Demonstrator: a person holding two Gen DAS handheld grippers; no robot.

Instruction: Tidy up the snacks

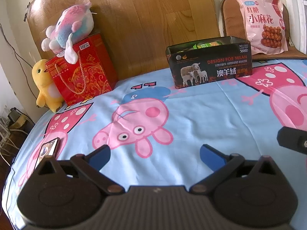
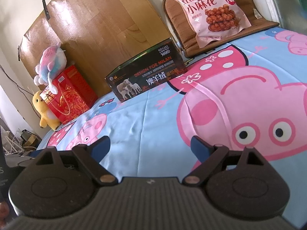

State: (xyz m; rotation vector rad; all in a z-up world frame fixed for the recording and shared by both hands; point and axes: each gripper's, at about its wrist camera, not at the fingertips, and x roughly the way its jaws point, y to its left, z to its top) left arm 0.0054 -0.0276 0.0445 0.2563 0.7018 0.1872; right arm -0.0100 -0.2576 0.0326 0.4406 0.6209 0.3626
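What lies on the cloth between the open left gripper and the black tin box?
Only bare cartoon-print cloth separates the left gripper from the black tin box, shown in the left wrist view.

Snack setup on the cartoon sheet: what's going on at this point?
Nothing is held right now. The left gripper and the right gripper both hover open over the blue cartoon sheet. The open black box stands at the far edge with green packets inside. The pink snack bag leans on a chair cushion behind it, untouched. A red gift bag with a plush toy on top stands to the left.
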